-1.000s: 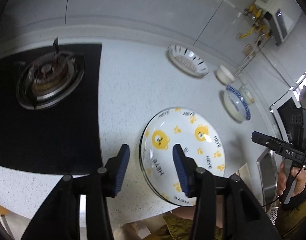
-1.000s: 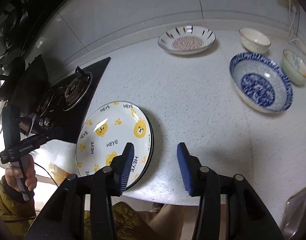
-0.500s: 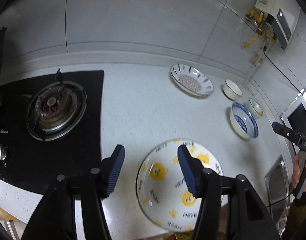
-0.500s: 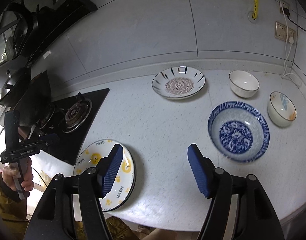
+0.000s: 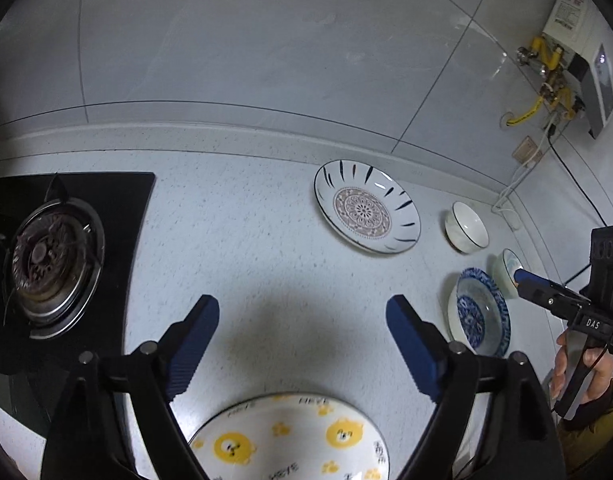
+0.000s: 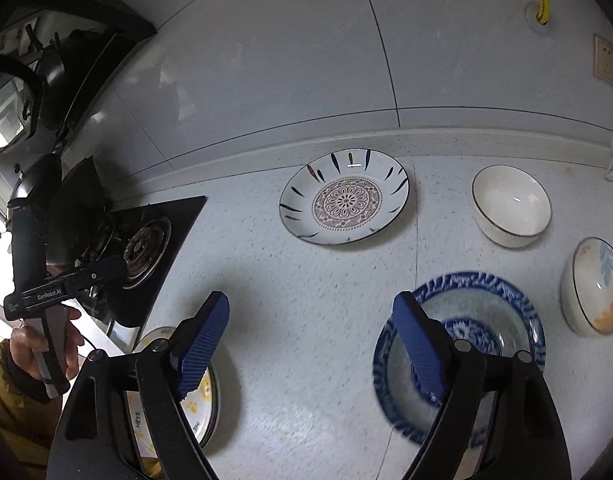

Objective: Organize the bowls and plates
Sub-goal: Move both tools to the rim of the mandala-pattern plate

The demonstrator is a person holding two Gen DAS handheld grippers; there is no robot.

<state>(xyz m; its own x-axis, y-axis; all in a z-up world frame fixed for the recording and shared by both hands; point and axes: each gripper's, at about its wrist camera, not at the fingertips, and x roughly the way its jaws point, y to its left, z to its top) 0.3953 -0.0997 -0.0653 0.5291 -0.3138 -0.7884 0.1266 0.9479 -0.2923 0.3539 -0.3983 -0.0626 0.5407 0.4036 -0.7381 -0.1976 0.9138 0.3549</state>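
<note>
**Both hand-held grippers empty and spreading above a scatter of crockery**

The left hand-held gripper (image 5: 302, 322) has nothing between its blue pads, and its jaws are opening over bare speckled white tabletop (image 5: 242, 240). The right hand-held gripper (image 6: 310, 320) is likewise empty and opening.

What the coming move probably turns on is which dish lies ahead of which gripper. The round white plate with yellow bear faces (image 5: 286, 440) sits at the near edge of the tabletop, below and behind the left gripper's fingertips, so it is not in line for a grasp. Straight ahead of both grippers, near the back wall, lies the shallow white plate with dark rim strokes and a brown mandala centre (image 5: 366, 208); it is roughly equally ahead of each. The blue-and-white patterned bowl (image 6: 458, 352) lies directly under the right gripper's right finger, plainly nearer the right hand. Being round, these pieces have no long axis, so a rim pinch from any side should serve.

The right wrist view shows the plain white bowl with a thin dark rim (image 6: 510, 206) and the white bowl with blue leaf and orange marks (image 6: 596, 286) openly, well apart from each other; in the left wrist view the latter is half hidden by the right gripper. The left view alone shows the bear plate's whole face; the right view catches only its edge, though there it looks stacked on another dish. The gas burner (image 5: 46, 268) lies far left.
</note>
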